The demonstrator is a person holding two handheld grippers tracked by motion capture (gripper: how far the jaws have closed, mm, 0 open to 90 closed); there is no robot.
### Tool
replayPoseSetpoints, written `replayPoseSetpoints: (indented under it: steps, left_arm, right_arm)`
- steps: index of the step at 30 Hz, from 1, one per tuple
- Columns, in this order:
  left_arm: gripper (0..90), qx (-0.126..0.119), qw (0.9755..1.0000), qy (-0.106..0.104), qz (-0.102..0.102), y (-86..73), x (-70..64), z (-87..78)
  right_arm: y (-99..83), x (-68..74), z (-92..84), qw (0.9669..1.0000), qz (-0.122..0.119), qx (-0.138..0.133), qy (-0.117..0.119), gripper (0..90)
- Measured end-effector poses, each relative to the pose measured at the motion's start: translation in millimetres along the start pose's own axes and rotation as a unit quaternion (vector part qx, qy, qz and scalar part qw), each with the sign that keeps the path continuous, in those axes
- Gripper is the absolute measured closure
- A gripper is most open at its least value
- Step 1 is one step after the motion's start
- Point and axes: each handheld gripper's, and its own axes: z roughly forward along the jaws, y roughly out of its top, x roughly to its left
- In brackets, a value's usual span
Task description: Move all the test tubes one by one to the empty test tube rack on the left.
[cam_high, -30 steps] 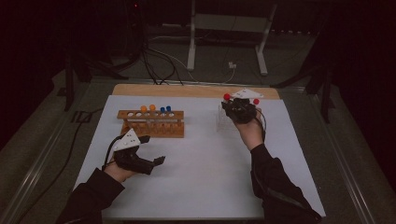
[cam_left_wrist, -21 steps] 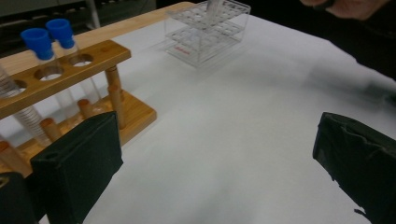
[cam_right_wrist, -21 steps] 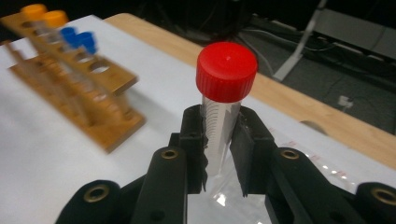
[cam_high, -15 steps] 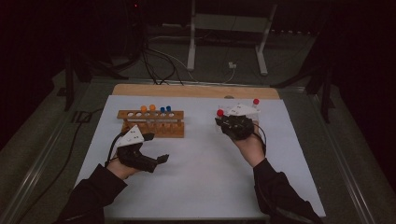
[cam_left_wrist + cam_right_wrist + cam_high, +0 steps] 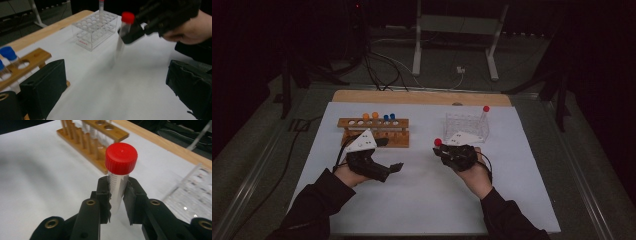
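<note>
My right gripper (image 5: 117,195) is shut on a clear tube with a red cap (image 5: 121,158) and holds it upright above the white mat. In the high view this right gripper (image 5: 451,152) is mid-table, in front of the clear plastic rack (image 5: 466,127), where another red-capped tube (image 5: 485,109) stands. My left gripper (image 5: 391,154) hovers just in front of the wooden rack (image 5: 374,131), jaws wide open and empty. From the left gripper (image 5: 117,95) I see the right gripper (image 5: 162,17) with its tube (image 5: 127,20) ahead.
The wooden rack (image 5: 25,65) holds orange-capped (image 5: 370,116) and blue-capped tubes (image 5: 8,52). A white mat (image 5: 427,200) covers the table; a wooden strip (image 5: 412,97) runs along its far edge. Cables and a stand lie beyond the table.
The right gripper has carried the red-capped tube away from the clear rack, toward the person and a little left. The left gripper has lifted slightly and shifted right.
</note>
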Motion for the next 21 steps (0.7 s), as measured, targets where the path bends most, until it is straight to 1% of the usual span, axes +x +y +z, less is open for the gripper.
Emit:
replayPoseSetpoints:
  steps: [3,5,7,8,11,12,16,21]
  left_arm:
    - [4.7,-0.005,1.0,-0.004,0.005,8.8,-1.1,0.5]
    - [5.8,-0.01,0.9999,-0.007,0.005,14.7,-2.2,2.1]
    - [8.1,-0.018,0.9997,-0.016,0.005,19.9,-3.6,4.7]
    - [11.3,-0.02,0.9997,-0.015,0.007,22.1,-4.9,6.7]
    - [16.7,-0.017,0.9996,-0.019,0.015,28.1,-8.8,14.8]
    - [17.0,-0.016,0.9995,-0.021,0.017,29.8,-10.4,17.9]
    - [27.9,-0.016,0.9993,-0.022,0.027,36.0,-15.7,28.7]
    - [38.6,-0.007,0.9989,-0.02,0.043,40.1,-21.0,44.6]
  right_arm:
    - [-2.3,5.4,-0.3,1.0,-0.002,0.0,0.01,75.2]
    - [-3.4,8.1,-0.5,0.9999,-0.001,0.002,0.014,75.2]
    - [-4.1,10.8,-0.1,0.9998,-0.001,0.001,0.018,75.2]
    - [-4.4,12.2,0.1,0.9998,-0.003,0.002,0.019,75.2]
    - [-5.1,15.9,0.9,0.9997,-0.005,0.003,0.025,75.2]
    - [-5.3,16.8,1.2,0.9996,-0.007,0.004,0.026,75.2]
    - [-5.5,20.3,2.3,0.9994,-0.007,0.004,0.033,75.2]
    - [-5.8,22.9,3.0,0.9991,-0.008,0.005,0.04,75.2]
